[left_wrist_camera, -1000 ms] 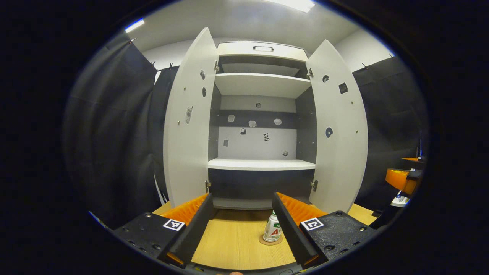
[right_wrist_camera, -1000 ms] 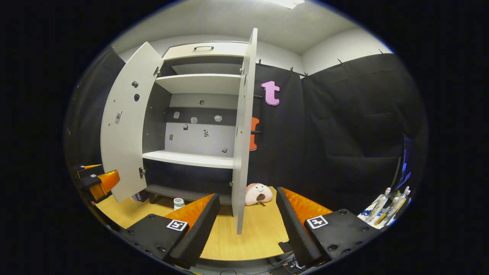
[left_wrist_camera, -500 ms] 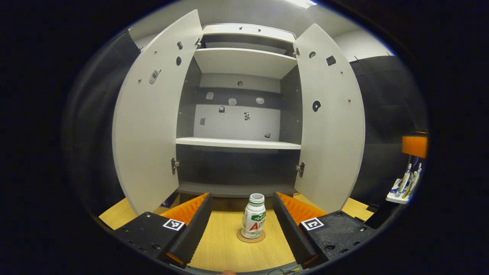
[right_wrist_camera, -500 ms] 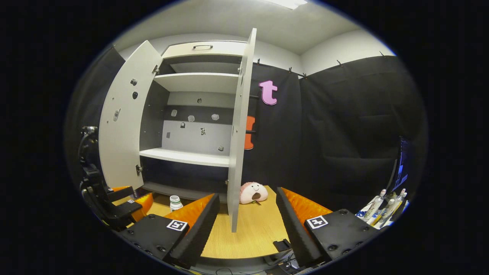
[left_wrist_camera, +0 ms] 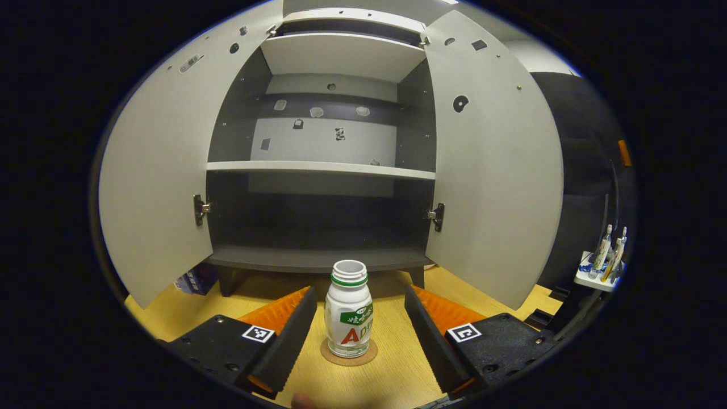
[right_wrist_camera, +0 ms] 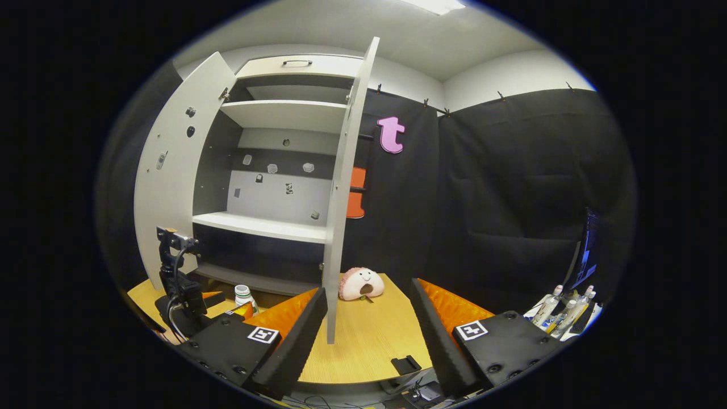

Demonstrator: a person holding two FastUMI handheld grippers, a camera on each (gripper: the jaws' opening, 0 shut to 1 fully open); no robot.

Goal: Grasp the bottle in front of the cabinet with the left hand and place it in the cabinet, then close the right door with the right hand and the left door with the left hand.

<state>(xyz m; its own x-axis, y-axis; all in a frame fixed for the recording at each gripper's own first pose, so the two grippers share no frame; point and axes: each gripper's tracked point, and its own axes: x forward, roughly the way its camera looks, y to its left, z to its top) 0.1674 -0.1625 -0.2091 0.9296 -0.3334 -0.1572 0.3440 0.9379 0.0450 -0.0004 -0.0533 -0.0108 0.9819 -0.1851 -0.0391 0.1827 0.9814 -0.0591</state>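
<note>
Wooden tabletop (left_wrist_camera: 392, 375) before open cabinet (left_wrist_camera: 318, 258), black-curtained booth.

**What stands in the booth, counted**

I count one cabinet (left_wrist_camera: 318, 258) with two doors: one left door (left_wrist_camera: 156, 187) and one right door (left_wrist_camera: 494, 170), both open. Inside I see three shelves, counting the bottom board. One bottle (left_wrist_camera: 348, 309) stands on one round coaster (left_wrist_camera: 348, 358) on one wooden table (left_wrist_camera: 392, 380). There are two grippers, the left gripper (left_wrist_camera: 358, 335) and the right gripper (right_wrist_camera: 369, 335). One plush toy (right_wrist_camera: 361, 283) lies by the right door. How many small bottles are in the side tray (right_wrist_camera: 554, 318) I cannot tell.
</note>
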